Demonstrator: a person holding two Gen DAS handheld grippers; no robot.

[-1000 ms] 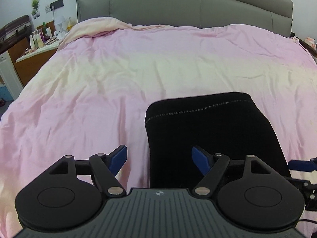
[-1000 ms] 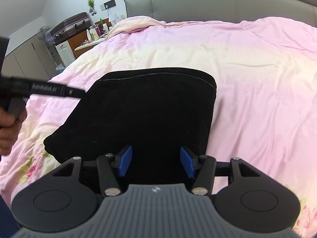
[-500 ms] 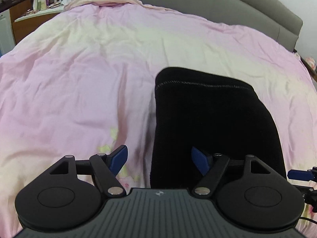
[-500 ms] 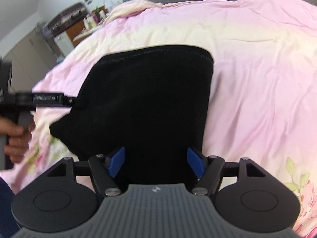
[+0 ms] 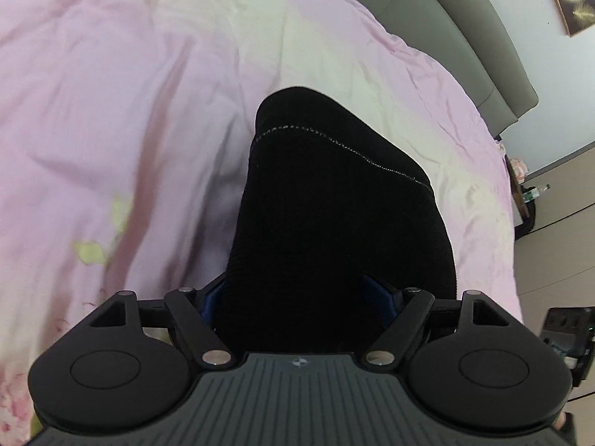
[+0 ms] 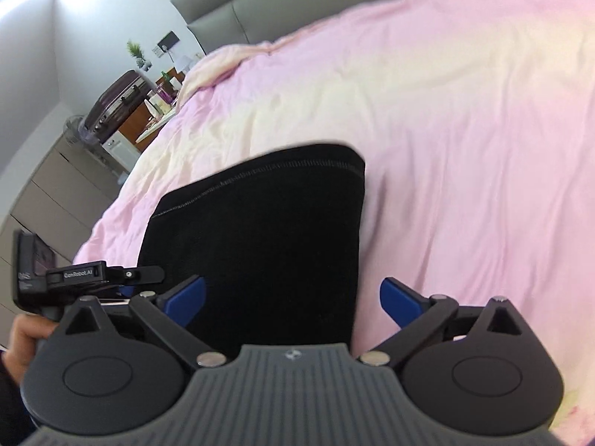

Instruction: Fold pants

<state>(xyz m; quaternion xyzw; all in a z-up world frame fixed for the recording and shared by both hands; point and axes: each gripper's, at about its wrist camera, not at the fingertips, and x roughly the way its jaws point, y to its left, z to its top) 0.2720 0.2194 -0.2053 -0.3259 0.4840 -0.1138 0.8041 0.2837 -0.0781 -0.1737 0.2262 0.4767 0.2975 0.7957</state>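
Pants (image 5: 334, 215): black, folded into a thick block, a line of pale stitching running across the far edge; being seen lying on the pink duvet (image 5: 111, 130), also in the right view (image 6: 260, 245).

Left gripper (image 5: 297, 299): being held at the near end of the pants, jaws spread, cloth bulging up between the blue fingers (image 5: 375, 295); whether the cloth is being pinched cannot be told. The same gripper (image 6: 89, 275) is being seen at the left near corner of the pants, gripped by a hand (image 6: 26, 338).

Right gripper (image 6: 293, 301): jaws released, wide apart, straddling the right near edge of the pants; one blue finger (image 6: 186, 299) over the cloth, the other over the duvet (image 6: 465, 148).

Headboard (image 6: 260, 7): grey, padded, beyond the pants.

Suitcase (image 6: 115, 100): dark, left of the headboard.
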